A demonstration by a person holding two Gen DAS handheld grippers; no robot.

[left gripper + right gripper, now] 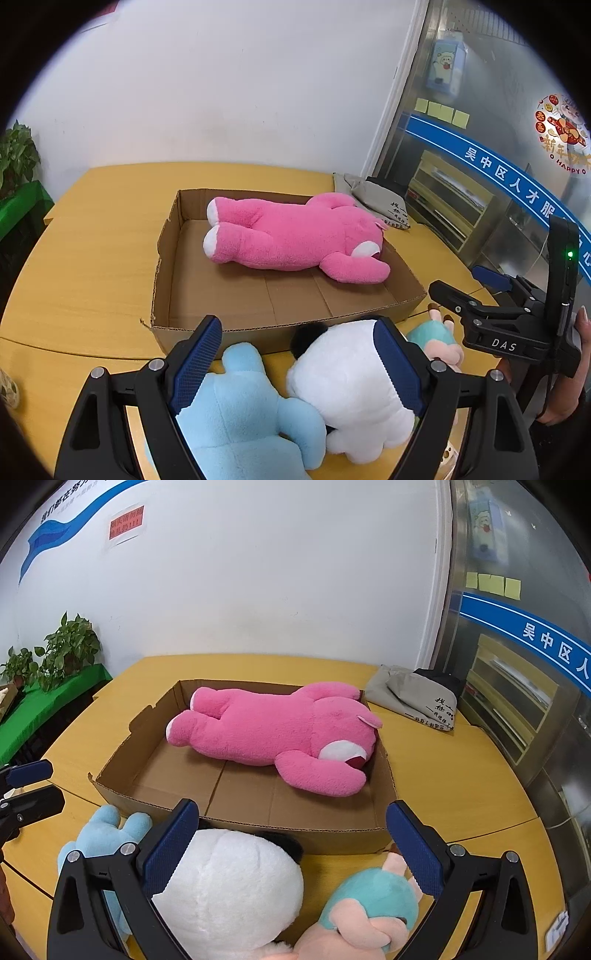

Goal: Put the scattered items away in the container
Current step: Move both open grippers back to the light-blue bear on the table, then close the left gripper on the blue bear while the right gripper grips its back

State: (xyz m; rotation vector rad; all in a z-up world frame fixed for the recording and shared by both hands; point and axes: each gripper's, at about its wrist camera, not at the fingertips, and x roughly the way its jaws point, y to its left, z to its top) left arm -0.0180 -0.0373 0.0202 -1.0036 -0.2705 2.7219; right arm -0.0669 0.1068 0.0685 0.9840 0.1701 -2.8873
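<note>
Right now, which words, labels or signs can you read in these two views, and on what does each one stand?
"DAS": on the black body of the right tongs.
"吴中区人才服": white on the blue band across the glass wall.
"HAPPY": under the round red sticker on the glass; its Chinese words are unclear.
Red sign on the wall: too blurred.
Grey cloth bag: print too small.
Yellow notes: no writing readable.

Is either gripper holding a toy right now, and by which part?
Nothing is held. The left gripper and right gripper are both open above the white plush, pads not pressing it.
</note>
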